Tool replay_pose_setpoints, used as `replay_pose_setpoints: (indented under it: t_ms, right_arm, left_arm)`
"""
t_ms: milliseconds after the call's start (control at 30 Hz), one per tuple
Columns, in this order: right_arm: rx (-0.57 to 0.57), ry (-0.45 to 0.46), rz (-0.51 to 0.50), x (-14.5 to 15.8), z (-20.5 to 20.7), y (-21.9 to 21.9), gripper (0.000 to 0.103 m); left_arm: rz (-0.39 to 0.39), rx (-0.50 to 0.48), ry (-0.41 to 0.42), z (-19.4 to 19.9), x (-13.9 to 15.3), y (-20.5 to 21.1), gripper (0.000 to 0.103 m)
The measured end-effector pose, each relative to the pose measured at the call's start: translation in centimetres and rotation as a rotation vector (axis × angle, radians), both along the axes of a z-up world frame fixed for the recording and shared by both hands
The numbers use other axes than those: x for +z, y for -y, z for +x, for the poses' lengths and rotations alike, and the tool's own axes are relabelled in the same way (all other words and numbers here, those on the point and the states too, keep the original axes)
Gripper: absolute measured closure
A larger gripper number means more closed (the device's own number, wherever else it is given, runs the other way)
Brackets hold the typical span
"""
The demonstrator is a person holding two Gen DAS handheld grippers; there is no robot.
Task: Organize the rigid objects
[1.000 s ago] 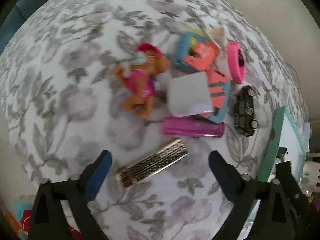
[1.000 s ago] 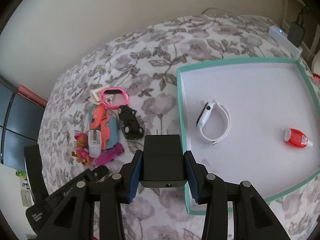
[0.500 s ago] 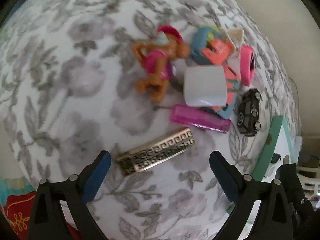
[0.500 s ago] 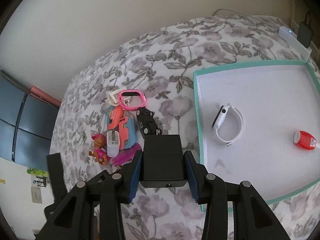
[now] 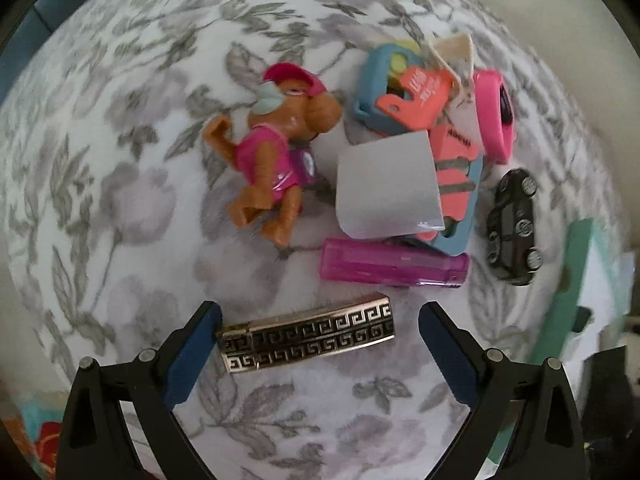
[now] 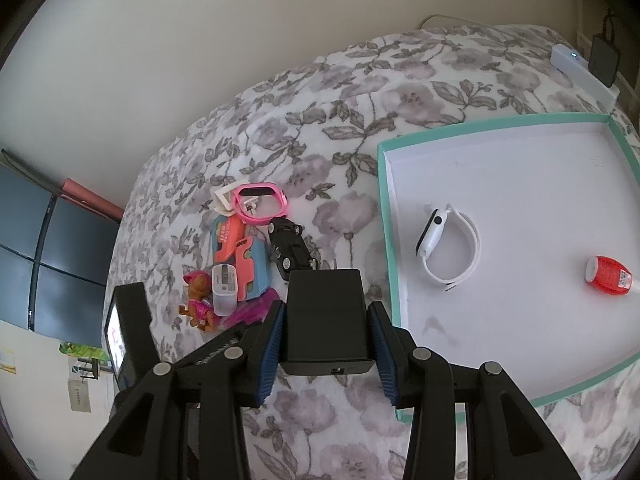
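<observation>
Left gripper (image 5: 318,344): jaws wide apart, pointing straight down over the floral bedspread (image 5: 120,200), with a gold-and-black bar (image 5: 306,338) lying between the blue pads (image 5: 192,360); the left pad stands at, perhaps against, one end of the bar, the other end well clear of the right pad. The bar is a flat, slightly curved metallic piece with a Greek-key relief; its long axis runs nearly across the jaw line, its right end tilted a little away from the camera. Just beyond it lies a translucent magenta case (image 5: 394,268), roughly parallel, and past that a loose heap: a white card (image 5: 386,184), orange and blue plastic pieces (image 5: 424,96), a pink band (image 5: 492,116), a glossy brown toy figure in pink (image 5: 276,160) on its side, and a black toy car (image 5: 514,226) beside the heap. Right gripper (image 6: 326,334): jaws clamped on a black charger block (image 6: 326,320) (matte, boxy, a port facing the camera, prongs pointing forward), held above the bedspread just beside the near left corner of a shallow teal-rimmed tray (image 6: 390,264). On the tray's white floor lie a white smartwatch (image 6: 448,244) with its strap looped and, well apart, a small red bottle (image 6: 608,274) on its side.
</observation>
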State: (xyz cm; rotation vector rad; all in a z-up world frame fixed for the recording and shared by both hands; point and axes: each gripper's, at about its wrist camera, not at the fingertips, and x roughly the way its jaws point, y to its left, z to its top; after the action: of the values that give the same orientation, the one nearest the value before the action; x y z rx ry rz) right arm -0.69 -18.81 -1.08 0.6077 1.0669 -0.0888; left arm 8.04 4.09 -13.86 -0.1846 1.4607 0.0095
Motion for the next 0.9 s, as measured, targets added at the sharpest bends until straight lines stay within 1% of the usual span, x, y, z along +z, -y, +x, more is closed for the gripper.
replay_pose_setpoints:
  t_ms: [167, 233, 267, 333, 367, 400, 433, 567, 700, 733, 833, 900]
  right_arm:
    - [0.003, -0.014, -0.008, -0.4, 0.1, 0.0, 0.059]
    - [0.006, -0.019, -0.014, -0.5, 0.1, -0.1, 0.059]
    - [0.008, -0.022, -0.017, -0.6, 0.2, -0.2, 0.059]
    - [0.009, -0.029, -0.024, -0.8, 0.2, -0.2, 0.059]
    - [0.011, -0.032, -0.028, -0.8, 0.2, -0.3, 0.059]
    - [0.012, -0.035, -0.033, -0.9, 0.2, -0.3, 0.059]
    - [0.014, -0.038, -0.038, -1.0, 0.2, -0.4, 0.059]
    - [0.023, -0.053, -0.062, -1.2, 0.4, -0.7, 0.059]
    - [0.023, -0.064, -0.076, -1.5, 0.4, -0.7, 0.059]
    - [0.019, -0.065, -0.077, -1.5, 0.4, -0.5, 0.059]
    - [-0.002, -0.067, -0.074, -1.6, 0.1, 0.3, 0.059]
    - [-0.021, -0.067, -0.073, -1.5, -0.1, 0.9, 0.059]
  left_arm:
    - [0.069, -0.022, -0.007, 0.8, -0.2, 2.1, 0.005]
    - [0.078, -0.015, -0.002, 1.0, -0.2, 2.4, 0.006]
    - [0.085, -0.014, 0.004, 1.2, 0.0, 2.6, 0.009]
    - [0.087, -0.011, 0.011, 2.0, 0.4, 3.1, 0.013]
    - [0.088, -0.013, 0.018, 1.9, 0.8, 3.0, 0.019]
    - [0.087, -0.015, 0.022, 1.9, 1.2, 2.8, 0.02]
    - [0.084, -0.015, 0.02, 2.7, 1.4, 2.9, 0.02]
    - [0.079, -0.03, 0.02, 2.6, 1.9, 2.6, 0.02]
    - [0.05, -0.049, 0.01, 1.1, 2.4, 2.0, 0.02]
    - [0.027, -0.05, 0.009, 0.6, 2.6, 2.1, 0.02]
    - [-0.033, -0.061, 0.029, -0.3, 3.8, 2.6, 0.02]
    - [-0.051, -0.077, 0.053, -0.9, 4.9, 3.3, 0.02]
